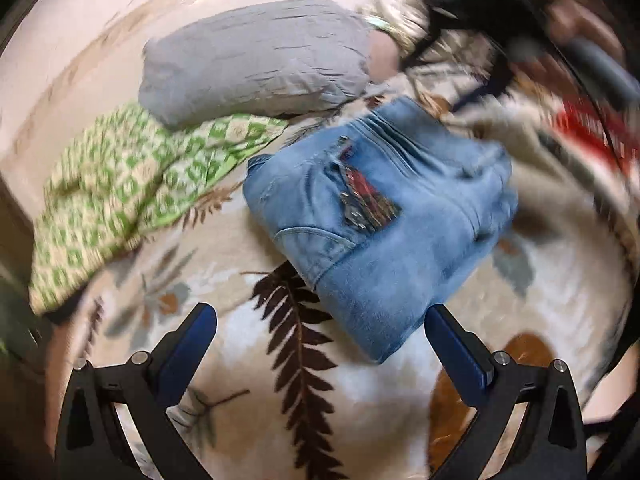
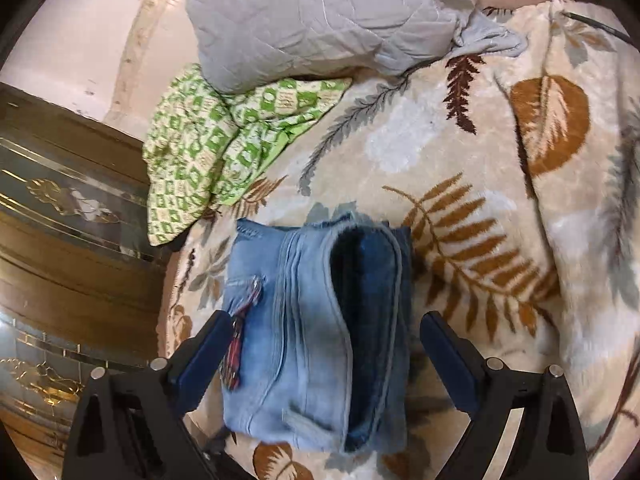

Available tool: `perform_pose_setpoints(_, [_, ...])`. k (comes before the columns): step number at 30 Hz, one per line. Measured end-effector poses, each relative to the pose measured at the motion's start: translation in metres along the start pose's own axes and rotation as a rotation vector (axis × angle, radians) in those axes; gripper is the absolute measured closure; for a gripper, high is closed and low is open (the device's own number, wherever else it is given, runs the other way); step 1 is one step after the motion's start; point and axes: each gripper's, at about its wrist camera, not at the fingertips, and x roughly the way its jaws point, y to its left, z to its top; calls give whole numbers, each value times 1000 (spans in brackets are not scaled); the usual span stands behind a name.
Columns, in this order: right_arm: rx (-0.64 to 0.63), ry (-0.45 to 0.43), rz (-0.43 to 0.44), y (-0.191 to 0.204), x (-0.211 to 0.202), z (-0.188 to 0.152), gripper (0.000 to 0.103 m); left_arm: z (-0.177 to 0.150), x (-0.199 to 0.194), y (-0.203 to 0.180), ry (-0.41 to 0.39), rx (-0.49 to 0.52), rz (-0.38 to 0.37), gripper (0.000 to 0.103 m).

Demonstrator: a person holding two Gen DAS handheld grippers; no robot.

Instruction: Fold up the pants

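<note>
Light blue denim pants [image 1: 384, 216] lie folded into a compact bundle on a leaf-patterned blanket [image 1: 256, 360]. A red patterned patch shows on their top face. My left gripper [image 1: 320, 320] is open and empty, hovering just short of the bundle's near corner. In the right wrist view the same folded pants [image 2: 312, 340] lie between and just beyond my right gripper's blue fingers. The right gripper [image 2: 324, 332] is open, with a finger on either side of the bundle and nothing held.
A grey quilted pillow [image 2: 320, 20] and a green checked cloth [image 2: 224, 140] lie at the blanket's far left. A wooden cabinet with gold-trimmed glass [image 2: 72, 248] stands left of the bed. A person's arm and dark gear [image 1: 500, 12] blur at upper right in the left wrist view.
</note>
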Motion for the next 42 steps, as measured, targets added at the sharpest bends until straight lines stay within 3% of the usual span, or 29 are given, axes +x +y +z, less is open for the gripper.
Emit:
perform_pose_setpoints(5, [-50, 72, -48, 15, 27, 21, 7, -4, 13, -22, 19, 169, 39, 0])
perform_pose_setpoints(11, [-3, 89, 4, 17, 52, 32, 11, -1, 28, -37, 9, 271, 61, 0])
perform_pose_setpoints(12, [-2, 90, 13, 18, 54, 33, 16, 0, 31, -39, 15, 283, 69, 2])
perform_pose_setpoints(13, [0, 98, 12, 17, 57, 35, 33, 1, 34, -39, 29, 290, 62, 8])
perform_pose_setpoints(14, [0, 110, -6, 16, 61, 37, 54, 1, 38, -40, 46, 291, 43, 30])
perform_pose_setpoints(16, [-31, 123, -30, 16, 67, 40, 83, 1, 40, -38, 62, 267, 4, 36])
perform_pose_setpoints(17, [-39, 120, -33, 16, 67, 40, 89, 1, 39, -38, 58, 264, -3, 46])
perform_pose_setpoints(21, [-51, 67, -33, 5, 64, 43, 96, -9, 34, -49, 27, 306, 30, 66])
perform_pose_setpoints(25, [50, 27, 7, -28, 64, 44, 97, -20, 31, -60, 9, 345, 74, 73])
perform_pose_setpoints(32, [82, 38, 20, -34, 69, 38, 97, -15, 37, -51, 35, 299, 35, 71])
perform_pose_setpoints(34, [75, 52, 21, -29, 67, 38, 90, -15, 33, -51, 19, 298, 48, 54])
perform_pose_setpoints(36, [85, 54, 25, -28, 60, 37, 80, -16, 23, -48, -15, 285, 77, 0])
perform_pose_setpoints(37, [90, 54, 27, -28, 54, 37, 62, -16, 13, -43, -36, 259, 57, 0])
perform_pose_setpoints(38, [92, 35, 25, -27, 42, 34, 28, -13, 2, -33, -59, 214, 22, 0])
perform_pose_setpoints(39, [89, 12, 32, -27, 34, 32, 15, -9, -5, -24, -70, 179, 8, 0])
perform_pose_setpoints(40, [77, -26, 50, -26, 21, 29, 8, -6, -10, -15, -77, 144, 2, 0])
perform_pose_setpoints(42, [34, -57, 94, -23, 0, 19, 8, 5, -17, 9, -90, 50, -29, 0])
